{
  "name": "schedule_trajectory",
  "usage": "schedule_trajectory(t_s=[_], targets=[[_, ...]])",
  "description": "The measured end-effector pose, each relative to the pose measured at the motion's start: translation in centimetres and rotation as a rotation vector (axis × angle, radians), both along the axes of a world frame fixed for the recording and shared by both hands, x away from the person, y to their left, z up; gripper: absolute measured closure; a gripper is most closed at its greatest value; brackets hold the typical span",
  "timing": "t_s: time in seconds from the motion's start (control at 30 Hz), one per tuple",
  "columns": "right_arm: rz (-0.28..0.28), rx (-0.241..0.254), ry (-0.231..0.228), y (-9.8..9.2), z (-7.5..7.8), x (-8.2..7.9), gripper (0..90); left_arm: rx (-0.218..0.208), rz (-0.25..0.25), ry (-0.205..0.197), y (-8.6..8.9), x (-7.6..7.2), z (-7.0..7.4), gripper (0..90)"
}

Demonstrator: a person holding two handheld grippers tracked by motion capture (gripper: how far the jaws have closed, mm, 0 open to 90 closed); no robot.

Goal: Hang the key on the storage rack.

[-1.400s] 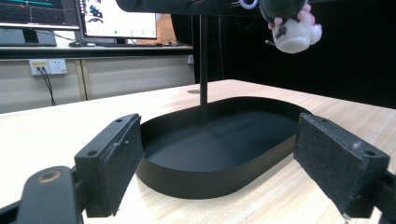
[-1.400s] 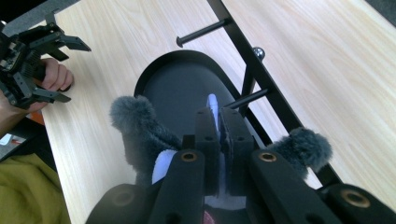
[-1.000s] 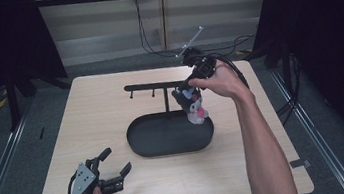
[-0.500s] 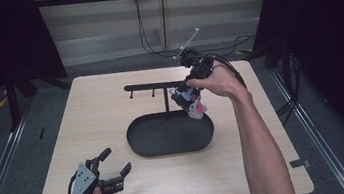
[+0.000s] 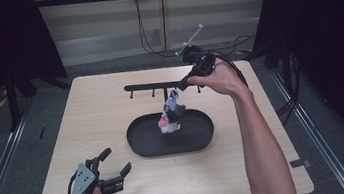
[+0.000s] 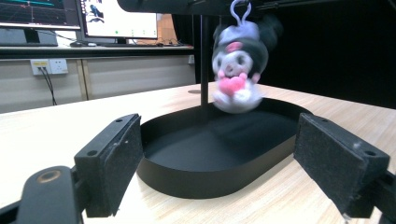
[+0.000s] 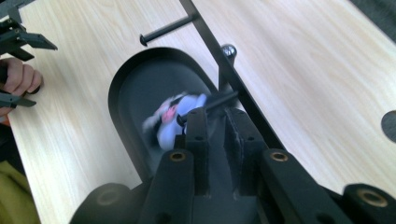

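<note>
Left gripper (image 5: 107,173): near the tabletop's (image 5: 102,116) near-left corner, jaws wide apart, holding nothing.
Black oval metal tray (image 5: 201,141): mid-tabletop, base of the stand.
Small white-and-purple plush keychain toy with a pink heart (image 6: 236,74): hangs above the tray, its loop at the black metal hanger bar with pegs (image 5: 146,86).
Right gripper (image 7: 217,123): at the bar toward the far-right edge, jaws nearly closed at the toy's loop; whether they grip it, cannot tell.
Risk: the toy looks blurred, likely swinging; letting go before the loop seats on a peg could drop it into the tray.
</note>
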State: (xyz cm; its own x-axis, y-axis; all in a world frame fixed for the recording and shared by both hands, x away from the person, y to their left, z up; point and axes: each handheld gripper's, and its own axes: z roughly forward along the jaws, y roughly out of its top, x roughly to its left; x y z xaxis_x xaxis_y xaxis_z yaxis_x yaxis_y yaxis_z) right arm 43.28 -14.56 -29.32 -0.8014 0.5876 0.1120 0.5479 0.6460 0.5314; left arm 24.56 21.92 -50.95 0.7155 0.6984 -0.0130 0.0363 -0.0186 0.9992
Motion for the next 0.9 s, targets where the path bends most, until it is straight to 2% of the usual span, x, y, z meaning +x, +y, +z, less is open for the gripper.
schedule_trajectory(t_s=[0.1, 0.13, 0.2, 0.23, 0.37, 0.43, 0.47, 0.5, 0.57, 0.63, 0.7, 0.77, 0.8, 0.9], targets=[[-0.015, 0.027, -0.021, 0.0, 0.1, -0.3, 72.3, 0.0, 0.005, -0.004, 0.0, 0.0, 0.0, 15.4], [-0.002, 0.048, -0.022, 0.0, 0.1, -0.5, 68.8, -0.002, 0.004, -0.001, 0.0, 0.0, 0.0, 15.4], [0.01, 0.055, -0.045, 0.1, 0.1, -1.1, 58.1, -0.001, 0.003, -0.001, 0.0, 0.0, 0.0, 15.4], [0.009, 0.059, -0.058, 0.1, 0.2, -1.4, 57.2, 0.003, 0.006, -0.002, 0.0, 0.0, 0.0, 15.4], [-0.027, 0.124, -0.122, -0.8, 0.1, -2.6, 45.1, 0.001, 0.007, -0.002, 0.0, -0.1, 0.0, 15.4], [-0.045, 0.15, -0.133, -1.2, -0.1, -3.1, 40.8, -0.001, 0.006, 0.0, 0.0, -0.1, 0.0, 15.4], [-0.051, 0.158, -0.122, -1.5, -0.3, -3.3, 38.0, -0.008, 0.006, 0.003, -0.1, -0.1, 0.0, 15.4], [-0.05, 0.176, -0.114, -1.7, -0.4, -3.6, 36.7, -0.009, 0.003, 0.005, -0.1, 0.0, 0.0, 15.4], [-0.059, 0.191, -0.136, -2.2, -0.4, -4.1, 35.0, -0.003, 0.002, 0.004, 0.0, 0.0, 0.0, 15.4], [-0.059, 0.212, -0.128, -2.7, -0.5, -4.5, 33.7, -0.004, 0.002, 0.005, 0.0, 0.0, 0.0, 15.4], [-0.059, 0.232, -0.146, -3.0, -0.7, -4.9, 32.4, -0.004, 0.002, 0.004, 0.0, 0.0, 0.0, 15.4], [-0.041, 0.265, -0.144, -3.2, -1.1, -5.4, 32.4, -0.003, 0.003, 0.004, 0.0, 0.0, 0.0, 15.4], [-0.025, 0.263, -0.123, -3.2, -1.4, -5.7, 32.5, -0.004, 0.003, 0.004, 0.0, 0.0, 0.0, 15.4], [-0.029, 0.271, -0.149, -3.3, -2.1, -6.6, 29.7, -0.008, 0.004, 0.004, -0.1, 0.0, 0.0, 15.4]])
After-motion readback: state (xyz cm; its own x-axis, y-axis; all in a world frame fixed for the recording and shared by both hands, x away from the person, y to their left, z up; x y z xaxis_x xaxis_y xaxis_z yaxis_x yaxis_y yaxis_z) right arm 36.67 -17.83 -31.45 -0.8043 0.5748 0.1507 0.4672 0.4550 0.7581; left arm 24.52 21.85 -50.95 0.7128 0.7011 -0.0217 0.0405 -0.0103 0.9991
